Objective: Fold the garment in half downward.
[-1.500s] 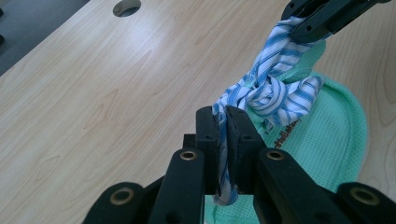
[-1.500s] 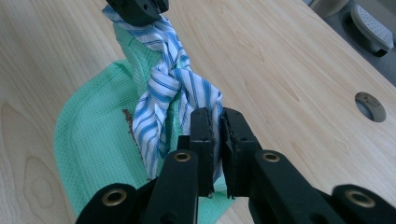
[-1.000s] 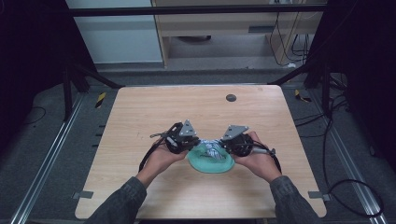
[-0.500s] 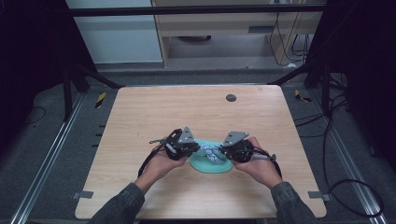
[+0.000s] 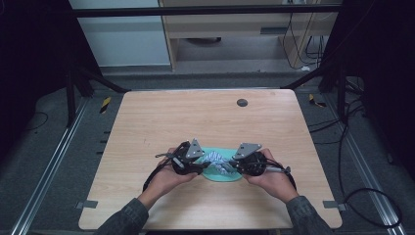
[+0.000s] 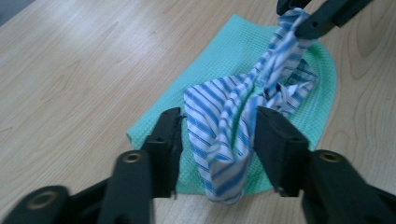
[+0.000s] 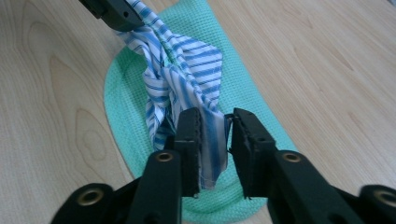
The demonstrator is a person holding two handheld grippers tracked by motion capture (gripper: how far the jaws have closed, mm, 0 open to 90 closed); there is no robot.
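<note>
A blue-and-white striped cloth (image 5: 217, 159) lies bunched on a green waffle cloth (image 5: 224, 177) on the wooden table (image 5: 195, 117). My left gripper (image 5: 203, 169) and right gripper (image 5: 230, 169) face each other across it. In the left gripper view the striped cloth (image 6: 219, 112) sits between the jaws of the left gripper (image 6: 217, 140), which have just been opening; the pads stand wide apart. The right gripper (image 7: 215, 140) has also just been opening. One end of the striped cloth (image 7: 187, 65) hangs between its jaws, against one pad and free of the other. The green cloth (image 6: 219, 51) (image 7: 126, 93) lies flat.
A dark round plug (image 5: 242, 102) sits in the far part of the tabletop. The near table edge (image 5: 210, 228) runs just behind my forearms. Metal rails (image 5: 54, 161) and cables (image 5: 372, 196) lie on the floor beside the table.
Both grippers have sunk a little toward the green cloth and the near edge. The striped cloth has come down with them and now rests lower.
</note>
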